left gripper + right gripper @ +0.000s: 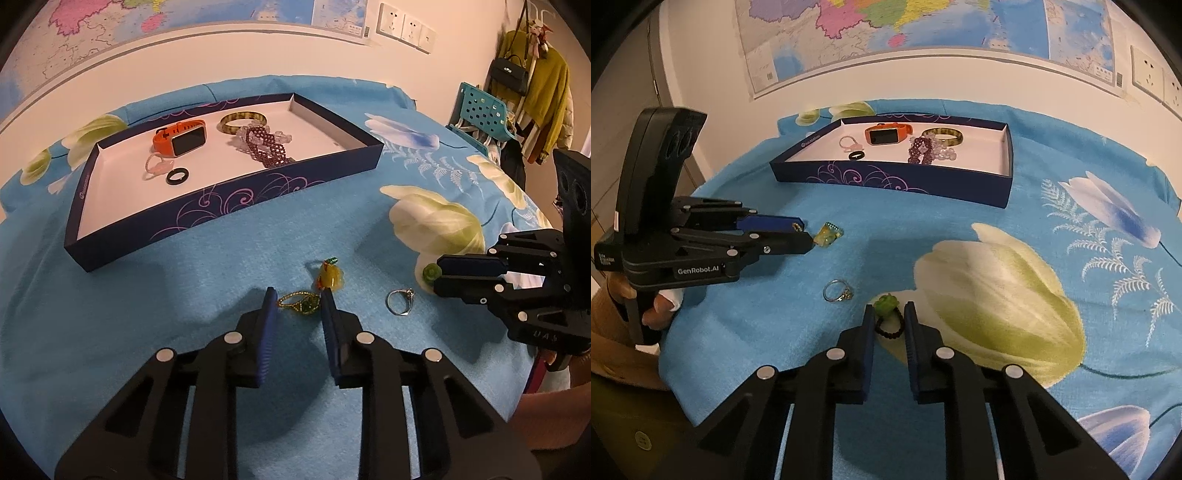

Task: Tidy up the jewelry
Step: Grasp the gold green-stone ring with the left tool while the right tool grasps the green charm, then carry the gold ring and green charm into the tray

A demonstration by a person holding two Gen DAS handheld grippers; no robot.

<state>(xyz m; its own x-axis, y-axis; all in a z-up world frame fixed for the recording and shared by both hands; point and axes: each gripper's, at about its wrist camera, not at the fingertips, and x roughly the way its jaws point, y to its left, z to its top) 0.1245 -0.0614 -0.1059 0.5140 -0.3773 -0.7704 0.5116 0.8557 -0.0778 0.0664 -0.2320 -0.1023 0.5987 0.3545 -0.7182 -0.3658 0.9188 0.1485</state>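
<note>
A dark blue tray (221, 199) (886, 181) holds an orange watch (181, 138), a green bangle (242, 120), a purple bead bracelet (267, 146), a black ring (177, 176) and a pink ring. On the cloth lie a gold ring with a green stone (300, 303), a yellow pendant (330, 277) (829, 234), a silver ring (399, 301) (836, 291) and a dark bead ring with a green flower (888, 315) (430, 272). My left gripper (297, 301) is open around the gold ring. My right gripper (889, 316) is open around the bead ring.
A blue floral cloth (997, 288) covers the table. A map and wall sockets (404, 26) are behind. A teal chair (480, 110) and hanging clothes (535, 85) stand at the far right.
</note>
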